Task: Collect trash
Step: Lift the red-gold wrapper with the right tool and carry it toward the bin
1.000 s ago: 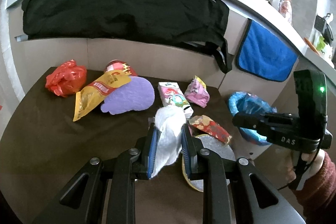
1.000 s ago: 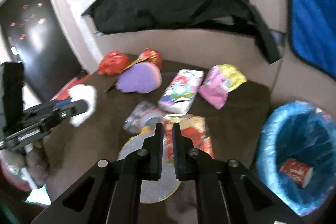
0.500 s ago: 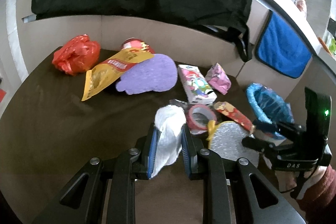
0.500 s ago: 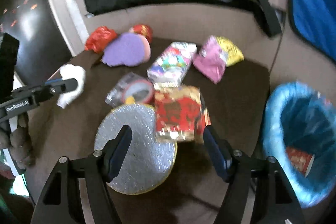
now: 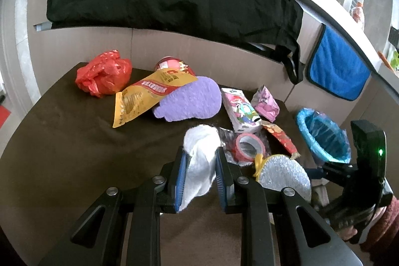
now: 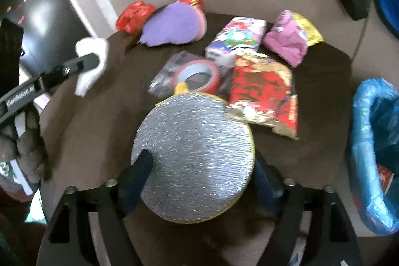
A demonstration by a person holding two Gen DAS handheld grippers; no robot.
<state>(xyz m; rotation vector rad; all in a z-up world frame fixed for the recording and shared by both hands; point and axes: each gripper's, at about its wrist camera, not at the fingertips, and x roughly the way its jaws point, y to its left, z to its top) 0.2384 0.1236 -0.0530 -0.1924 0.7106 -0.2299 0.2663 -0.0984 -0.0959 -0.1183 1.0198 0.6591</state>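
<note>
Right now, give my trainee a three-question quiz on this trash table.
1. True or false: the left gripper is shut on the white tissue.
2. The red tape roll lies nearest which: A silver round pad, B red plastic bag, C blue-lined bin?
3. What lies between the right gripper's opening jaws?

Key: 1 true. 2 A. 3 The silver round pad, not yet gripped.

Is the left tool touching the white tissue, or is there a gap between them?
Touching. In the left wrist view, the left tool has both blue pads pressed against the white tissue, which bulges above and hangs below them.
</note>
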